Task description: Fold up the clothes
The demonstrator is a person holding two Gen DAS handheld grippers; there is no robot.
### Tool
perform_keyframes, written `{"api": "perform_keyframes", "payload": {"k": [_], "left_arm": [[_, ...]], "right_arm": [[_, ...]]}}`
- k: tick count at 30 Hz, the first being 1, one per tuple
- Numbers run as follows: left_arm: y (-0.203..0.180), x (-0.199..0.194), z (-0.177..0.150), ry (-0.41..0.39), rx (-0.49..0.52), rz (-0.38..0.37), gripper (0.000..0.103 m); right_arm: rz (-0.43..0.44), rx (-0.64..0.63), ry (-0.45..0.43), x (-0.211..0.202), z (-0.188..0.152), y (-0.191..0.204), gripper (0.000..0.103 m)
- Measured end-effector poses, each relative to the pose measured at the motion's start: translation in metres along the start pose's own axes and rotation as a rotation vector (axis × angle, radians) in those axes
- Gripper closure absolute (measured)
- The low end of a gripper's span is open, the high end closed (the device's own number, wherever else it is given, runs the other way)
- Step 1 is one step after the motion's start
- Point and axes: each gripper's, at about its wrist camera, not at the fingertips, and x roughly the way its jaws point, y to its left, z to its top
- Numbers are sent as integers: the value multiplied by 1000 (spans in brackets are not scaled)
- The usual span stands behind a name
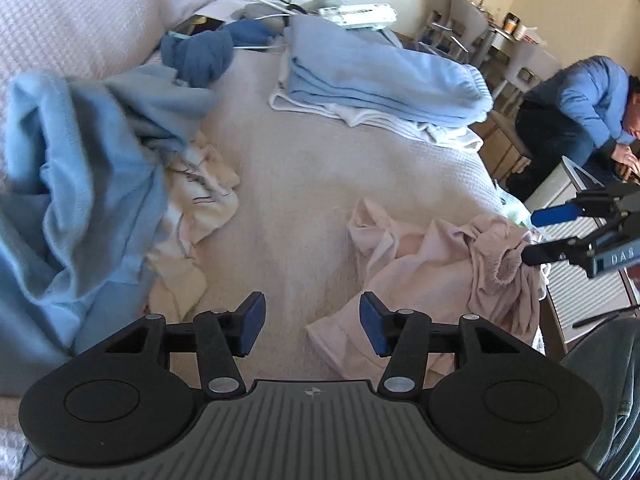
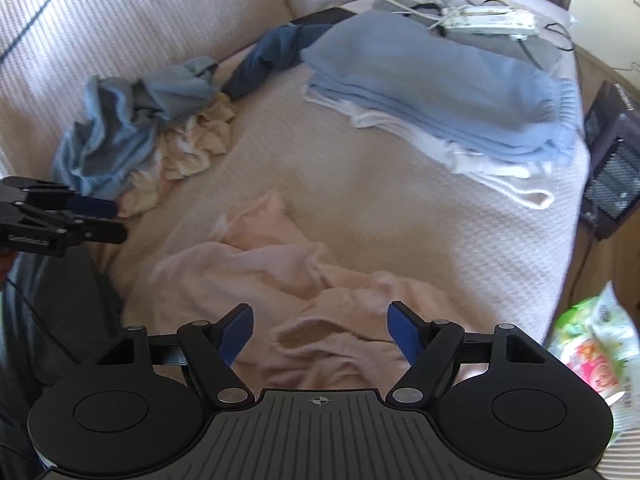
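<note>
Crumpled pale pink fleece garment lies on the bed; both grippers' fingers stand apart, left and right, gripping nothing.

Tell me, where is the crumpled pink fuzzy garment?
The crumpled pink fuzzy garment lies on the cream bedspread at the bed's near edge, just ahead of the open right gripper, nearer than the folded light-blue stack.
</note>
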Motion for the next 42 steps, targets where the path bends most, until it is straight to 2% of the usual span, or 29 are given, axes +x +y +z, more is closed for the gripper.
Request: {"api": "perform_keyframes", "payload": {"k": [5,8,12,14,18,20,21,22,23,27,28,29,33,38,42], "left_arm": [[-23,18,4,16,77,-34,48],[-44,35,-1,47,140,-46,48],[-65,50,-17,63,243,12,48],[-70,55,-25,64,288,53,48],[-66,61,-29,78,295,80,49],[-64,61,-28,84,291,68,54],[-63,61,-28,86,291,56,64],[-62,62,-28,90,284,42,82],[-61,62,-27,98,266,31,99],[-50,54,-20,83,190,-10,101],[-48,49,-16,70,179,-17,101],[-45,44,-11,56,166,-27,101],[-37,21,30,-45,121,-82,101],[-47,5,105,-234,213,-32,101],[-60,8,163,-343,278,5,101]], "right_arm": [[16,17,-20,-11,-11,-16,28],[90,-41,-37,-15,-12,-8,40],[133,-170,46,0,-7,11,59],[133,-220,79,11,-6,18,59],[124,-291,112,29,-5,28,59],[123,-319,126,39,-6,34,59],[115,-329,132,42,-6,36,60],[104,-339,139,45,-7,38,61],[91,-343,149,48,-7,39,67],[21,-321,171,55,-8,38,96],[21,-291,159,52,-6,33,97],[16,-256,130,44,-4,26,100],[-47,-142,-19,5,12,-2,100],[-189,-52,-174,-35,41,-39,100],[-307,32,-254,-49,58,-69,100]]}}
